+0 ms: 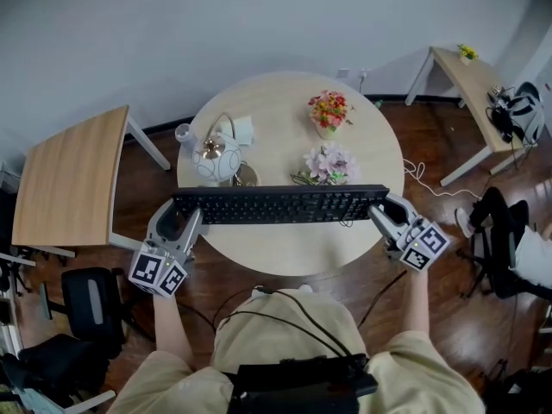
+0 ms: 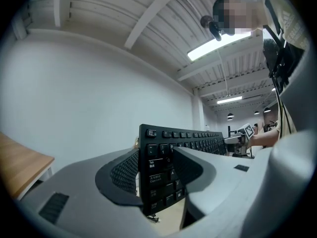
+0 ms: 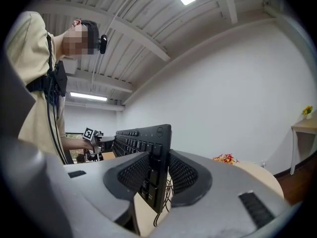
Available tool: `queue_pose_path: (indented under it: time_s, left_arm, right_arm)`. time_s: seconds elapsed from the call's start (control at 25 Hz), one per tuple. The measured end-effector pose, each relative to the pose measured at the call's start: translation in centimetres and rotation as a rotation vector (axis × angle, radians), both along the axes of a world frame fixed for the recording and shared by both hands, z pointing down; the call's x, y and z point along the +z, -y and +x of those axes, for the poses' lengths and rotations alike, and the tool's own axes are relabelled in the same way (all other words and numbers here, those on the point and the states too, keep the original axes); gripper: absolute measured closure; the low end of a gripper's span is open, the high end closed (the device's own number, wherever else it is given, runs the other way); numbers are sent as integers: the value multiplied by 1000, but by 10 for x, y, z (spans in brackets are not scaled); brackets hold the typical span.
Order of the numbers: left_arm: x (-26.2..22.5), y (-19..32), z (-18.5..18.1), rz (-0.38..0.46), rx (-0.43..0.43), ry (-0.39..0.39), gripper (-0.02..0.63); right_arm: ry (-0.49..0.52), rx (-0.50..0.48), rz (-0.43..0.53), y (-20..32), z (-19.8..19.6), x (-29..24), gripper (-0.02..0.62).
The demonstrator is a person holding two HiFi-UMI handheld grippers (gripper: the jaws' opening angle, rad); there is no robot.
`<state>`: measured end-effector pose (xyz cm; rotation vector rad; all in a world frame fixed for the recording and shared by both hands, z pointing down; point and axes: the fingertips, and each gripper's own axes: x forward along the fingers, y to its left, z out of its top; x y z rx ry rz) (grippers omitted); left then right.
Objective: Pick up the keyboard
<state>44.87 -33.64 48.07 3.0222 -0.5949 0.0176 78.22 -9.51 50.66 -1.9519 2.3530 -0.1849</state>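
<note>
Keyboard [image 1: 280,204], just one, is up on its long edge over the near half of the round table [image 1: 276,261], pinched at both ends. Left gripper [image 1: 185,220] clamps the left end, right gripper [image 1: 380,215] the right, pads tight on the keys. Its cable [image 3: 166,192] dangles below. Behind it: one teapot [image 1: 216,159], one glass [image 1: 184,133], one loose pink bouquet [image 1: 331,164], one small pot [image 1: 327,131] holding red and yellow flowers. Two side tables flank it, with open floor between.

Tab, A, on keyboard [image 2: 156,155] keys
</note>
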Motion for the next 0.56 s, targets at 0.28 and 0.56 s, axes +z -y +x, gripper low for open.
queue_pose_path:
  time_s: [0.28,0.56]
  left_arm:
    - [-1,-3,-3,-25,-4,-22,413]
    - [2,0,-9,-45,-20,-29,413]
  right_arm:
    - [-2,-1,36,-4,-3,-15,453]
    - [-12,-18,46,3,-5,-21,454]
